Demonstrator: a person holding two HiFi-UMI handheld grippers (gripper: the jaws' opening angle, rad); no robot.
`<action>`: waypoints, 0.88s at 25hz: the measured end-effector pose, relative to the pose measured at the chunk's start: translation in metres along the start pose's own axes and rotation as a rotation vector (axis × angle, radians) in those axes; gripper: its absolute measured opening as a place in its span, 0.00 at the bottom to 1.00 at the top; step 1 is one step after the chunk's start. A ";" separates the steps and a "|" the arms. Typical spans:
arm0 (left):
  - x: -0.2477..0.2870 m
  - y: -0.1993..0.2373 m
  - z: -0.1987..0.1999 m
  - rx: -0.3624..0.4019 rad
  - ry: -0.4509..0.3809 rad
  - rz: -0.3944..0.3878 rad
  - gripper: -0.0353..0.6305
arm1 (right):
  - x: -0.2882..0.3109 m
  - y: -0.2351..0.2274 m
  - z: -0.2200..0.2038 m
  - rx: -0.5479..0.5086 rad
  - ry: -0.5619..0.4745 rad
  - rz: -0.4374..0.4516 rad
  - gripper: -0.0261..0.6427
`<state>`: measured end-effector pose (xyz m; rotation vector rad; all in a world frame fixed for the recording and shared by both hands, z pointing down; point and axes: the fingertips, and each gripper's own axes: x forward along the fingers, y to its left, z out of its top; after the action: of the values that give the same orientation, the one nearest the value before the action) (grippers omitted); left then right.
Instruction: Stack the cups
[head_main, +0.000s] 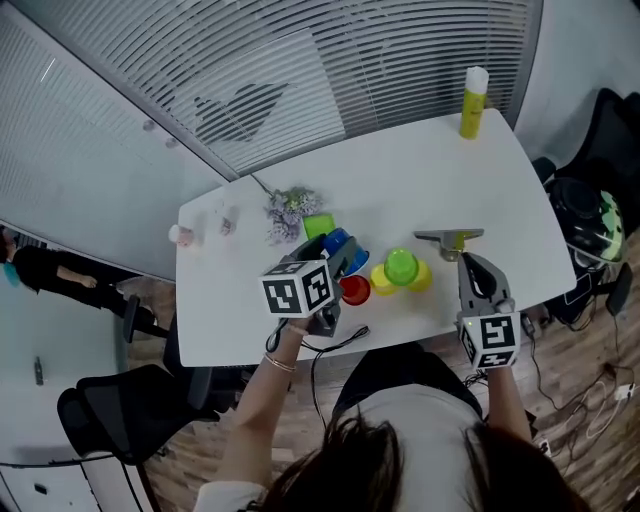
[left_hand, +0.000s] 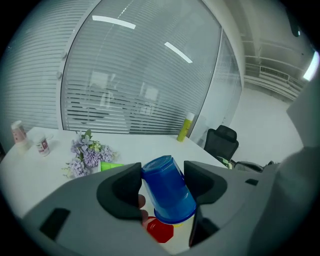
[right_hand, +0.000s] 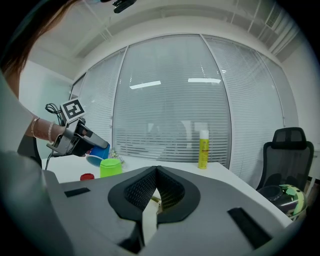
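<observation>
My left gripper (head_main: 343, 256) is shut on a blue cup (head_main: 338, 246), held bottom-up and tilted above the white table (head_main: 400, 180). In the left gripper view the blue cup (left_hand: 167, 187) fills the gap between the jaws, with a red cup (left_hand: 160, 230) on the table below it. That red cup (head_main: 354, 290) stands just right of the gripper. A green cup (head_main: 401, 266) sits with yellow cups (head_main: 383, 280) at its sides. Another green cup (head_main: 320, 225) lies by the flowers. My right gripper (head_main: 469, 262) is shut and holds nothing, right of the cups.
Purple flowers (head_main: 290, 210) lie behind the cups. A grey and yellow tool (head_main: 450, 238) rests ahead of the right gripper. A yellow bottle (head_main: 473, 102) stands at the far right corner, small bottles (head_main: 181, 235) at the far left. Black chairs (head_main: 120, 415) flank the table.
</observation>
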<state>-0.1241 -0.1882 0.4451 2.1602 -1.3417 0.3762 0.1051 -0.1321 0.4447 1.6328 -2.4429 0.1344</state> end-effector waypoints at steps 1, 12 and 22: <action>-0.002 -0.001 -0.001 0.016 -0.014 0.009 0.48 | -0.001 0.001 0.001 0.001 -0.002 0.004 0.08; -0.018 -0.019 -0.011 0.289 -0.192 0.135 0.48 | -0.015 0.004 -0.004 -0.030 -0.001 0.033 0.08; -0.020 -0.033 -0.031 0.452 -0.264 0.188 0.48 | -0.020 0.008 -0.009 -0.041 0.002 0.039 0.08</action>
<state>-0.1024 -0.1436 0.4493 2.5241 -1.7512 0.5236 0.1065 -0.1095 0.4495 1.5679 -2.4607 0.0916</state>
